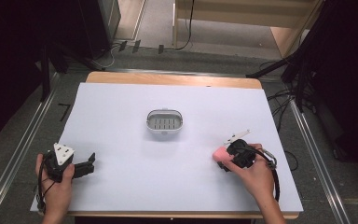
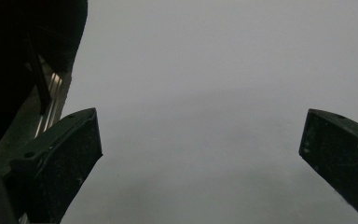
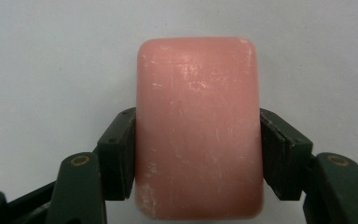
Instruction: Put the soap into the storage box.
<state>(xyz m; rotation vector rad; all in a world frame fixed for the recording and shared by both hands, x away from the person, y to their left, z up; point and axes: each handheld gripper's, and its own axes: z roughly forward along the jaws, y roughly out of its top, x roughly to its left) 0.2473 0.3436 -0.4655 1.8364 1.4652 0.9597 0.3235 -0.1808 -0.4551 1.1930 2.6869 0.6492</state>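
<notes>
A pink bar of soap [image 3: 198, 130] lies on the white table sheet, and my right gripper [image 3: 198, 156] is shut on it, both black pads pressing its long sides. From above, the soap [image 1: 221, 153] shows at the right front of the table, just left of the right gripper [image 1: 235, 156] in the person's right hand. A small white soap dish [image 1: 164, 124] with a slotted grey floor stands at the table's middle. My left gripper [image 1: 86, 165] rests at the front left; its jaws stand wide apart over bare sheet, nothing between the fingers [image 2: 65, 158].
The white sheet [image 1: 121, 107] covers a wooden table. Metal rails [image 1: 18, 154] run along both sides of it. Cables and dark stands sit on the floor beyond the far edge and to the right. A cable trails from the right gripper toward the front edge.
</notes>
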